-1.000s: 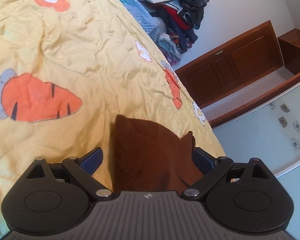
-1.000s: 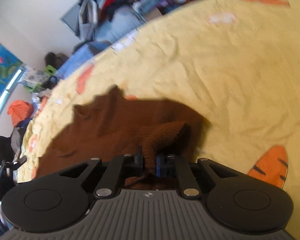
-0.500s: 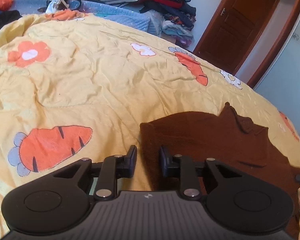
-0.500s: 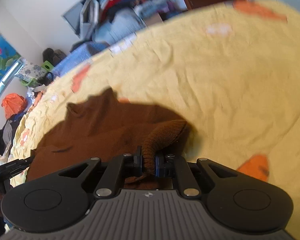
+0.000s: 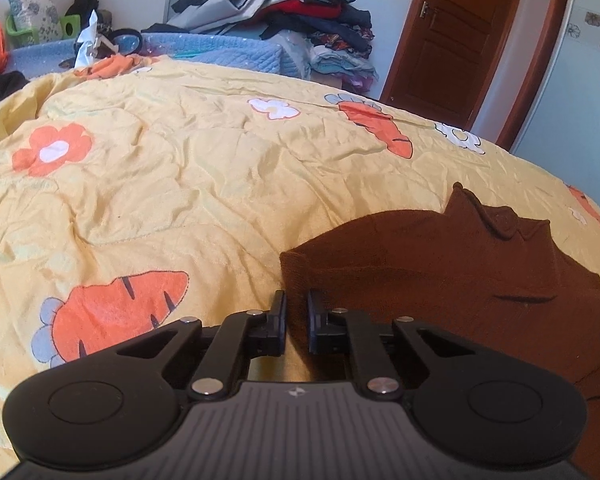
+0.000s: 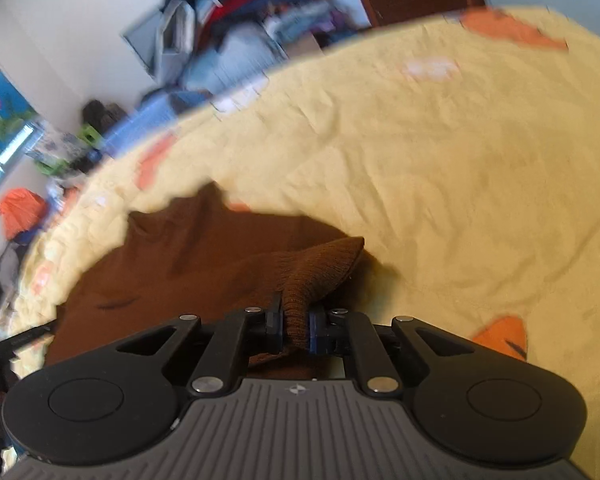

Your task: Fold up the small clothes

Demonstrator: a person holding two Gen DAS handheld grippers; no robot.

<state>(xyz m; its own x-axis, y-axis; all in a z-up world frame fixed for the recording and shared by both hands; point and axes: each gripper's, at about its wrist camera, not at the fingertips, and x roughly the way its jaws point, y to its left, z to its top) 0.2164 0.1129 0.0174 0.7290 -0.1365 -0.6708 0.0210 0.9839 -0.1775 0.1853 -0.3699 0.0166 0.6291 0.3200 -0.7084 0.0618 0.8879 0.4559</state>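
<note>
A small brown knitted garment (image 5: 440,264) lies spread on a yellow bedspread (image 5: 220,184) printed with carrots and flowers. My left gripper (image 5: 297,304) is at the garment's near left corner. Its jaws are closing, and the brown hem sits pinched in the narrow gap between the pads. In the right wrist view the same garment (image 6: 204,264) lies to the left. My right gripper (image 6: 296,312) is shut on a ribbed brown cuff, which stands up in a raised fold off the bedspread (image 6: 440,160).
A tall pile of mixed clothes (image 5: 300,12) sits on blue quilted bedding (image 5: 220,46) beyond the bed's far edge. A brown wooden door (image 5: 448,40) stands at the back right. Bags and small items crowd the far left corner (image 5: 28,24).
The left gripper rolled upright and went from wide open around the garment's end to nearly closed on its corner. The right gripper kept its hold on the cuff, now raised a little higher.
</note>
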